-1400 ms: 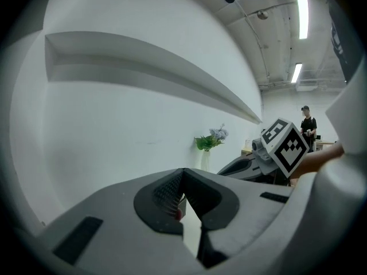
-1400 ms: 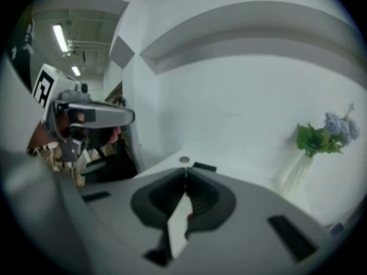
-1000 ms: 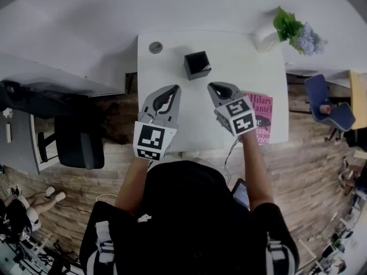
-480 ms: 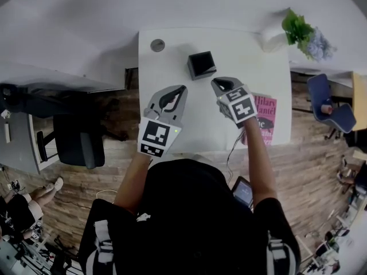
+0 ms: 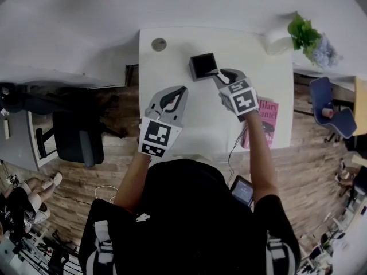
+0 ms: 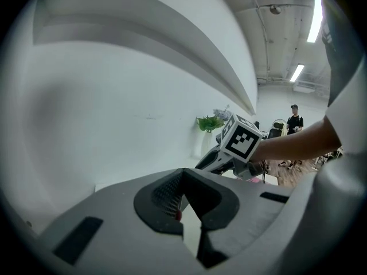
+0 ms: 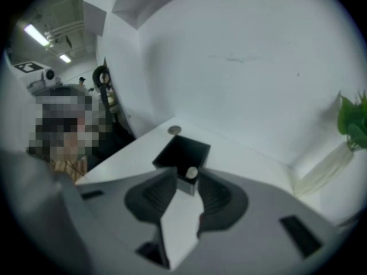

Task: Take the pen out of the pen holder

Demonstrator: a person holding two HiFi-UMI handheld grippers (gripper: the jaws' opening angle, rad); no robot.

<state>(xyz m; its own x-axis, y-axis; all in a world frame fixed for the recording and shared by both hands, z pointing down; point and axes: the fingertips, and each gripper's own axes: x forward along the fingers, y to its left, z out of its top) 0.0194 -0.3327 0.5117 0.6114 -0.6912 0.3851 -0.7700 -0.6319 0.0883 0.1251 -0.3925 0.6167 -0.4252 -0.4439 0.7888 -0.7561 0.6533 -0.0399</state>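
The black square pen holder (image 5: pixel 203 66) stands on the white table (image 5: pixel 172 56) toward its far side. In the right gripper view the holder (image 7: pixel 182 150) has a pen's pale round end (image 7: pixel 191 173) sticking up at its near corner. My right gripper (image 5: pixel 221 75) is at that corner and its jaws are opening. The pen end lies between the fingertips (image 7: pixel 186 179), and the pads do not press on it. My left gripper (image 5: pixel 179 90) hovers over the table left of the holder, empty, with its fingertips together (image 6: pixel 182 173).
A grey round grommet (image 5: pixel 159 44) sits near the table's far left corner. A plant in a white vase (image 5: pixel 304 33) stands at the far right. A pink book (image 5: pixel 261 122) lies at the right edge. A black office chair (image 5: pixel 71 139) stands left of the table.
My right gripper has moved forward and down to the holder's near corner, and its jaws have parted from shut. The left gripper has sunk a little.
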